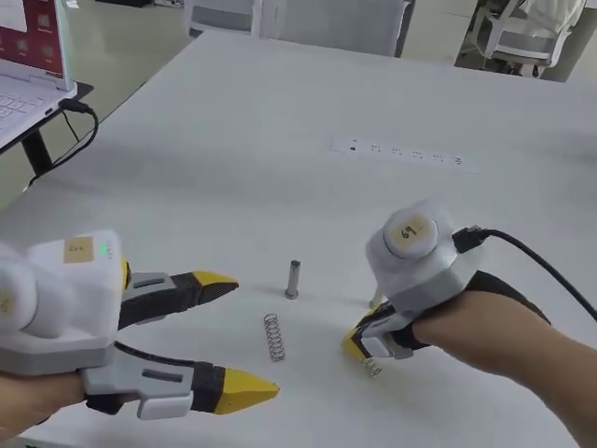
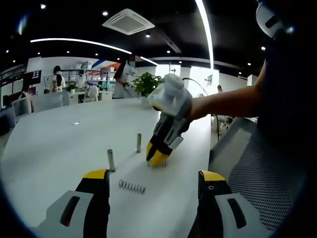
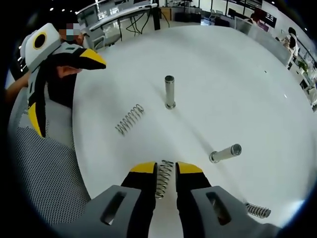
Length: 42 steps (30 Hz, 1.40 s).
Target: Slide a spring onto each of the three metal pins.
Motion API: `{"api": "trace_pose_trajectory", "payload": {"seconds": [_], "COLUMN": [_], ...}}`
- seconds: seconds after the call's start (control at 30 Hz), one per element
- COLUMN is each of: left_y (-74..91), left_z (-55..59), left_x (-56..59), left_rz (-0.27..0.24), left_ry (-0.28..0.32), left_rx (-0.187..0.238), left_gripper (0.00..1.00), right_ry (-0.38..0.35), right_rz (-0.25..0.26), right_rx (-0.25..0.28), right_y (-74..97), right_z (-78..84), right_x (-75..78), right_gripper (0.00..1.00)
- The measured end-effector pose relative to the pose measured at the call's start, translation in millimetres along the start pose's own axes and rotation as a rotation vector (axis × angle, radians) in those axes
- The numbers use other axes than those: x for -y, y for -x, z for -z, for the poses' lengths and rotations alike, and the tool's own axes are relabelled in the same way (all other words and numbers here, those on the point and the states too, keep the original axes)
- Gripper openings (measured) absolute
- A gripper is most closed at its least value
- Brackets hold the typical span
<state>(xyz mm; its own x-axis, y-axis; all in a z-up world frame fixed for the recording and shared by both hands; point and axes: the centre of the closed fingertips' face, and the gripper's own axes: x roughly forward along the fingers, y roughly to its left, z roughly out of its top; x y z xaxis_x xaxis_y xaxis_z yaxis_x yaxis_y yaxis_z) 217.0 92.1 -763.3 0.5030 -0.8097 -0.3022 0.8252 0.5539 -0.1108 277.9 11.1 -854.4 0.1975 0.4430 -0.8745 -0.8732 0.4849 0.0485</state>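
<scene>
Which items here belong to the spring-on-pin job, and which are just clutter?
Job: loose spring; clamped spring; third spring; upright pin; second pin.
Lying about: laptop; power strip; chair.

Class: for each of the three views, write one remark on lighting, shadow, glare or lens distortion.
Head view: soft, even light, straight lines, only a faint shadow at the upright pin. Left gripper view: fisheye bend; the ceiling light strip curves and glares. Right gripper view: the table bows at its edge; the spring between the jaws is sharp.
</scene>
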Motion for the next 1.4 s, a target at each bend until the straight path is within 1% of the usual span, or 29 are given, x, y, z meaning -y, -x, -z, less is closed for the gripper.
{"api": "trace_pose_trajectory", "payload": {"seconds": [0.23, 0.27, 0.33, 0.5, 0.53, 0.6, 0.63, 0.7, 0.83, 0.9, 0.97, 1.0, 1.07, 1.1, 1.13, 1.23, 1.33, 1.37, 1.4], "left_y": [0.8, 1.1, 1.2, 1.0, 1.0, 0.8, 0.7, 0.4, 0.3, 0.5, 0.6, 0.4, -0.3, -0.7, -1.5, -3.3, -5.0, -5.4, -5.8], "left_z": [0.5, 0.5, 0.3, 1.0, 0.9, 0.6, 0.2, -0.4, -1.4, -1.5, -1.7, -2.0, -3.7, -4.5, -5.9, -8.4, -11.7, -12.9, -14.0], "left_x": [0.3, 0.4, 0.7, 1.1, 1.0, 0.9, 1.1, 1.5, 2.4, 2.4, 2.4, 2.4, 2.9, 3.2, 3.9, 5.4, 6.3, 6.6, 7.0], "left_rz": [-0.001, -0.002, -0.001, 0.0, 0.0, 0.0, 0.001, 0.003, 0.005, 0.006, 0.005, 0.006, 0.008, 0.009, 0.011, 0.016, 0.024, 0.026, 0.027], "left_ry": [0.0, 0.0, 0.001, -0.002, -0.002, -0.003, -0.004, -0.006, -0.008, -0.008, -0.008, -0.008, -0.009, -0.01, -0.012, -0.016, -0.019, -0.018, -0.019], "left_rx": [0.001, 0.001, 0.003, 0.0, 0.0, 0.0, 0.0, 0.001, 0.002, 0.003, 0.003, 0.002, 0.005, 0.006, 0.007, 0.007, 0.012, 0.014, 0.016], "left_gripper": [0.68, 0.68, 0.68, 0.68, 0.68, 0.68, 0.68, 0.68, 0.67, 0.67, 0.67, 0.67, 0.67, 0.66, 0.66, 0.66, 0.64, 0.64, 0.63], "right_ry": [-0.011, -0.007, -0.003, 0.047, 0.066, 0.064, 0.069, 0.064, 0.051, 0.045, 0.023, 0.014, 0.007, -0.001, -0.015, -0.044, -0.057, -0.055, -0.056], "right_rz": [0.009, 0.016, 0.017, 0.053, 0.061, 0.054, 0.063, 0.064, 0.062, 0.061, 0.037, 0.035, 0.03, 0.026, 0.017, -0.018, -0.054, -0.064, -0.073], "right_rx": [-0.023, -0.028, -0.027, -0.052, -0.057, -0.06, -0.063, -0.062, -0.038, -0.01, 0.036, 0.068, 0.106, 0.147, 0.17, 0.268, 0.329, 0.36, 0.38], "right_y": [-3.1, -3.6, -4.1, -4.5, -4.7, -5.3, -5.1, -4.8, -2.5, 2.8, 9.7, 15.1, 23.0, 28.8, 32.8, 49.9, 62.0, 67.9, 72.2], "right_z": [2.7, 3.2, 1.8, 1.8, 1.6, 1.3, 1.4, 1.5, 2.5, -1.4, -9.7, -15.6, -22.8, -30.3, -34.6, -53.2, -65.9, -72.3, -76.3], "right_x": [0.7, 1.1, 0.3, -0.5, -1.0, -3.5, -2.2, -1.3, -0.6, -2.5, -7.8, -9.0, -10.3, -12.2, -14.2, -23.7, -33.4, -37.1, -40.0], "right_gripper": [0.11, 0.11, 0.11, 0.1, 0.1, 0.08, 0.08, 0.08, 0.08, 0.08, 0.08, 0.08, 0.07, 0.07, 0.07, 0.07, 0.07, 0.07, 0.07]}}
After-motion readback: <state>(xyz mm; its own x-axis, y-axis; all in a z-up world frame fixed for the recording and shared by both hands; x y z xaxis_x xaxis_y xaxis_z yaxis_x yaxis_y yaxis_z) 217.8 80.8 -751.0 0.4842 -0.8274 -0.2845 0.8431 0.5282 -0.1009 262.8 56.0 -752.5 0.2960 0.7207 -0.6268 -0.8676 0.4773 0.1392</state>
